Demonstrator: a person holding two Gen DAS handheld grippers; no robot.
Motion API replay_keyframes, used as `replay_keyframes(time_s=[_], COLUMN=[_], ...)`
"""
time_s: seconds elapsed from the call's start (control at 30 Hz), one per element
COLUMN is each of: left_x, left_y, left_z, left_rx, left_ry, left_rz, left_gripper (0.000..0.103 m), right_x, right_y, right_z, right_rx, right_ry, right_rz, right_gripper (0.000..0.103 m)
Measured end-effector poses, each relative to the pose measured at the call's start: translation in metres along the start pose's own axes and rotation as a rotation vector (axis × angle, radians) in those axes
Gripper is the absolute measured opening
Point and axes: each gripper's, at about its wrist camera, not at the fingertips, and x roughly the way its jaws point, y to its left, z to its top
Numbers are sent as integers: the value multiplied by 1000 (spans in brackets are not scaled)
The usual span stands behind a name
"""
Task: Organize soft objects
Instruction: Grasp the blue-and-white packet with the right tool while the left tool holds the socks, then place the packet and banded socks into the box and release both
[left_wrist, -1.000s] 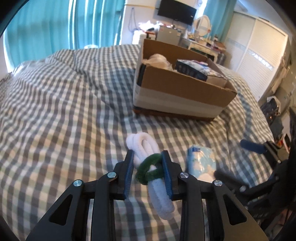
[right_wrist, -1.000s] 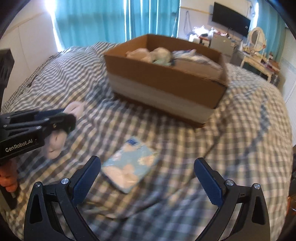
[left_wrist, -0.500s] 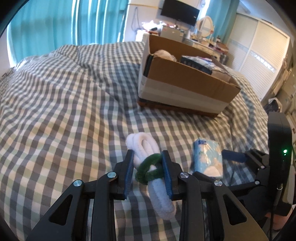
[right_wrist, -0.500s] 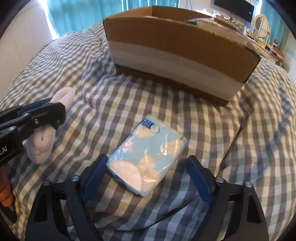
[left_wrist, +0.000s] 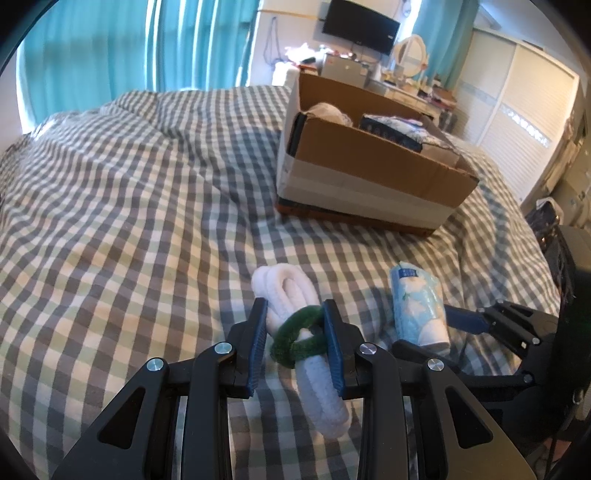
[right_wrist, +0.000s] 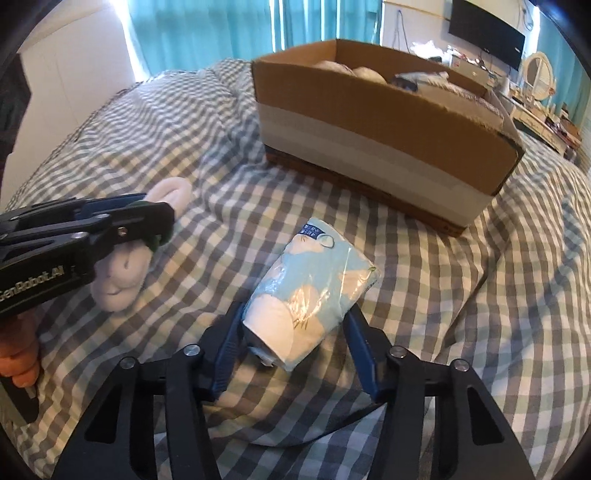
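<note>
Soft pale-blue plastic tissue pack (right_wrist: 314, 291), frame centre on the checked bed (right_wrist: 461, 295), clamped by right gripper (right_wrist: 295, 345) at its end only, may slip; left gripper (left_wrist: 295, 336) grips white fuzzy green-banded bundle (left_wrist: 295, 332).

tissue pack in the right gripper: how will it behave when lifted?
The tissue pack looks soft: its crinkled film bulges between the right gripper fingers, so it will probably squash rather than resist. The glossy wrap may be slippery. It is held near one end, so the far end might sag toward the checked bedspread.
</note>
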Motion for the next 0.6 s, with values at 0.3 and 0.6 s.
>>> replay_keyframes(time_s=[0.3, 0.6], left_x=[-16, -39], left_y=[-6, -28], left_z=[10, 64], left_rx=[3, 20], left_ry=[-27, -88], left_rz=[-17, -51], left_gripper=[29, 29], right_x=[-46, -105], right_y=[-12, -44], right_z=[11, 69], right_rx=[-3, -25], right_ry=[-104, -262], right_rz=[-13, -32], right_gripper=[51, 51])
